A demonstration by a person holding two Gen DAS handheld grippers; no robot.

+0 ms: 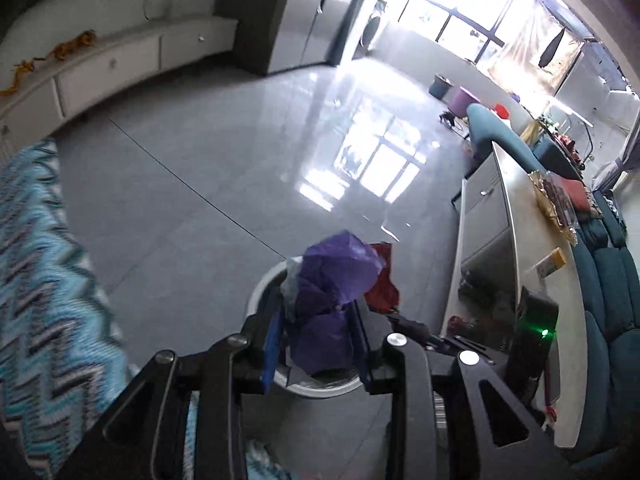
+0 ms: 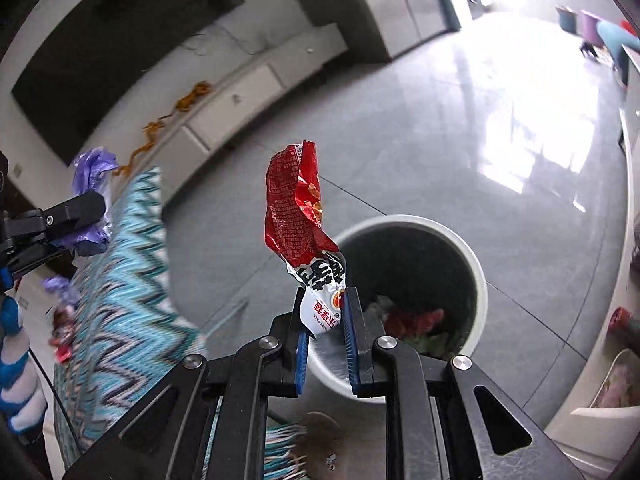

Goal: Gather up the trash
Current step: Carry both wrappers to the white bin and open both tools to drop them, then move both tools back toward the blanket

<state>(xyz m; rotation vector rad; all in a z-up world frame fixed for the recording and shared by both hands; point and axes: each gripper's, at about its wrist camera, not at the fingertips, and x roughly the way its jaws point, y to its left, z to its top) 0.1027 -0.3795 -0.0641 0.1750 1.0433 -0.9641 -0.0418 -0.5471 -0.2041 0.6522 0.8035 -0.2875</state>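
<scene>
trash here is two light, crinkly pieces: a red snack wrapper (image 2: 298,216) pinched at its lower end by the right gripper (image 2: 325,336), just above the white bin (image 2: 478,268). the left gripper (image 1: 318,340) clamps a soft purple bag (image 1: 332,280) above the bin too (both limp, slippery).

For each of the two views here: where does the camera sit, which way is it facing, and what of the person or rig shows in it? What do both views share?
Left wrist: on the left gripper, angled down at the white bin; its fingers hold a purple wrapper.
Right wrist: on the right gripper, angled down at the white bin; its fingers hold a red snack wrapper; a gloved hand shows at left.
Shared: bin, both wrappers, zigzag rug, grey tiled floor.
</scene>
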